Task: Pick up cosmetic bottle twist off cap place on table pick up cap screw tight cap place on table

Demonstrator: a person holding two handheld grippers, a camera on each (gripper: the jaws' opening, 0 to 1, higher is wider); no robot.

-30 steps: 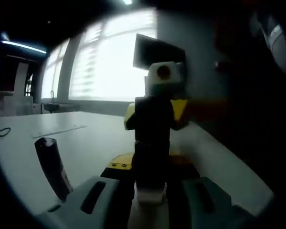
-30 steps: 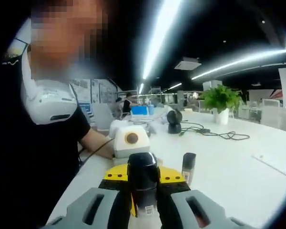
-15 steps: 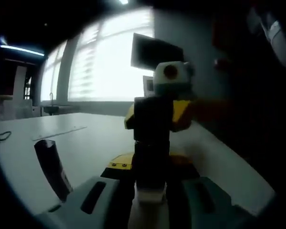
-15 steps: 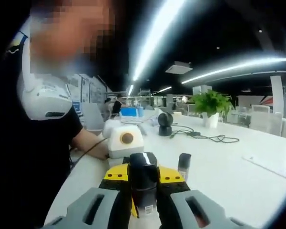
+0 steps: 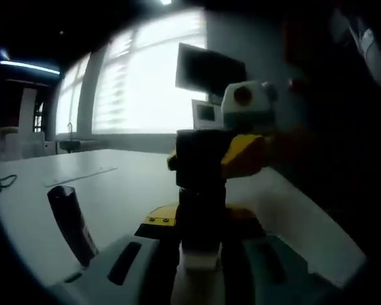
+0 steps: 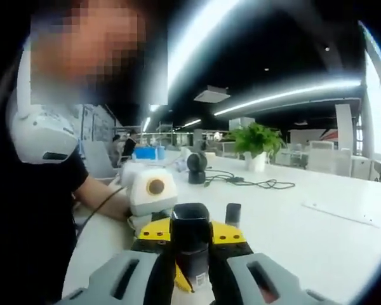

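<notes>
Between the jaws of the left gripper [image 5: 200, 267] we see the dark cylindrical cosmetic bottle [image 5: 200, 222] pinched upright, above the white desk [image 5: 120, 190]. In the right gripper view, the right gripper [image 6: 192, 279] clamps the bottle's glossy black cap [image 6: 190, 238]. A second dark bottle [image 5: 70, 222] stands on the desk, left of the left jaw.
</notes>
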